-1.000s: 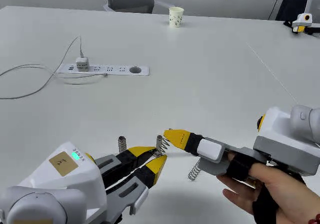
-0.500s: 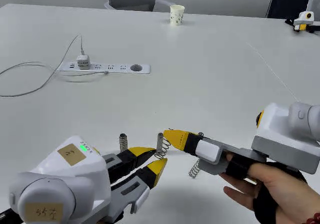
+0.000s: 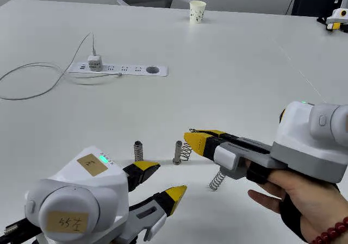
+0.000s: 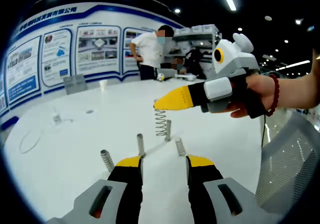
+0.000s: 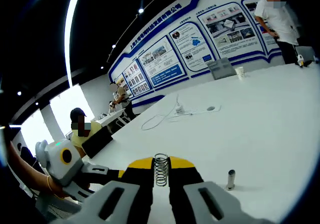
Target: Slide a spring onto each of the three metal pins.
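Our right hand-held gripper [image 5: 161, 163] is clamped on a spring [image 3: 186, 151], held just beside a bare pin [image 3: 178, 151]. The left hand-held gripper [image 3: 171, 177] has its jaws apart. We judge the spring light and squashy, so pinch one end gently and keep its bore free.

My left tongs [image 3: 167, 177] and right tongs [image 3: 191, 138] have yellow tips on black jaws, with white-grey bodies. The spring [image 3: 186, 151] between my right tips is silver; the table [image 3: 234, 64] beneath is white.
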{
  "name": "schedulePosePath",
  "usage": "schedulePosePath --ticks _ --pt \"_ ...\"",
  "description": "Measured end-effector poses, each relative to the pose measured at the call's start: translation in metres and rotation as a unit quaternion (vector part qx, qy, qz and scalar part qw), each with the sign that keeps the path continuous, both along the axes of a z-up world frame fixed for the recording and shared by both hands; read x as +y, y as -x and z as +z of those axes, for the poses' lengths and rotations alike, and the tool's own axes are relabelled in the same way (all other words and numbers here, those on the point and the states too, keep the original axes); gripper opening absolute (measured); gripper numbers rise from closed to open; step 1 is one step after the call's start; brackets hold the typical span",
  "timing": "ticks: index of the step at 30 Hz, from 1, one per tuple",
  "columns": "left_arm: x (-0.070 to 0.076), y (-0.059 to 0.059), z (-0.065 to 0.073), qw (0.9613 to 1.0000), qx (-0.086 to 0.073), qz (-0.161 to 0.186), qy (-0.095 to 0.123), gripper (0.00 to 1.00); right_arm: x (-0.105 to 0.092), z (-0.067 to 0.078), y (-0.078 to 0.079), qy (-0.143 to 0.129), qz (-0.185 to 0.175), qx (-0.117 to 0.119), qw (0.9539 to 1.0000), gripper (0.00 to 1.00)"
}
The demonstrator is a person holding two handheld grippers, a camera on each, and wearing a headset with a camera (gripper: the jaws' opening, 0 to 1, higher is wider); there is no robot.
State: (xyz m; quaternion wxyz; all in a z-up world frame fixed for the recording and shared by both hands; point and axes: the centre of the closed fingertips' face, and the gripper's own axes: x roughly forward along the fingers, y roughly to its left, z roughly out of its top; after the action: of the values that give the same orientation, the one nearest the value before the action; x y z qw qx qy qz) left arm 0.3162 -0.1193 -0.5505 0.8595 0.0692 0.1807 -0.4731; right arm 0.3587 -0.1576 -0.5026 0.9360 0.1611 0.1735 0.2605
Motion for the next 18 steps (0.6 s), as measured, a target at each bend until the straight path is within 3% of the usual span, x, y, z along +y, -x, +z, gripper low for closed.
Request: schedulePosePath --ticks 6,18 --pt "0.001 0.000 -0.002 0.9999 0.010 0.007 0.002 0.42 -0.002 0.000 -0.009 0.032 0.002 -0.025 0.9991 0.11" --pt "0.001 0.003 -0.008 0.9999 0.013 0.003 -0.002 0.54 -0.004 -0.009 -0.029 0.061 0.000 -0.036 0.9975 0.11"
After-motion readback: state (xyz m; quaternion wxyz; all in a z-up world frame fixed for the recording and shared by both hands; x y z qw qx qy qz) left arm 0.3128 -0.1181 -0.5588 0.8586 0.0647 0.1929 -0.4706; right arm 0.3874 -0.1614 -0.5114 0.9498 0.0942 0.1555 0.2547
